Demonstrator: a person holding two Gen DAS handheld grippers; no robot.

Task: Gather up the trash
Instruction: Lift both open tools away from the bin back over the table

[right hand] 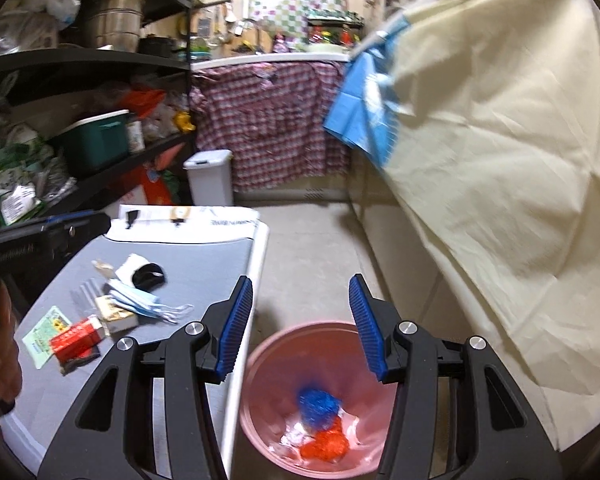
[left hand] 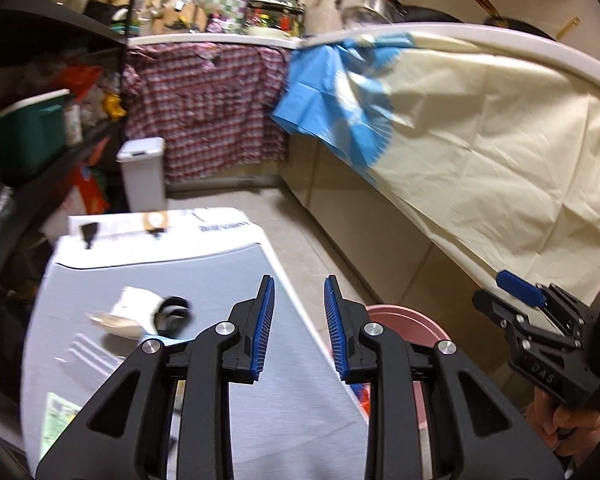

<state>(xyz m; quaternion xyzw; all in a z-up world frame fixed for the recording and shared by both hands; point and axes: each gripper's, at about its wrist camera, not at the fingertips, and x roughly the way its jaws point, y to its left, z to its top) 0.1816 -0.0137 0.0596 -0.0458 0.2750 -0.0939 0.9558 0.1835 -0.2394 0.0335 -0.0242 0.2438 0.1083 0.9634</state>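
Observation:
A pink bin [right hand: 260,368] stands on the floor beside a grey-topped washer [right hand: 188,276]; its rim also shows in the left wrist view [left hand: 404,320]. Inside lie a blue scrubber [right hand: 318,402] and an orange scrubber [right hand: 326,444] on white scraps. My right gripper [right hand: 300,320] is open and empty above the bin. On the washer lie blue face masks [right hand: 140,304], a white-and-black roll [right hand: 140,272], a red box [right hand: 76,338] and a green paper [right hand: 44,334]. My left gripper [left hand: 299,328] is open and empty over the washer's right edge.
A cream cloth [right hand: 500,160] hangs over the counter on the right. A white lidded bin [right hand: 210,178] stands at the back. Dark shelves [right hand: 80,60] full of goods line the left. The right gripper's body [left hand: 548,336] shows in the left wrist view.

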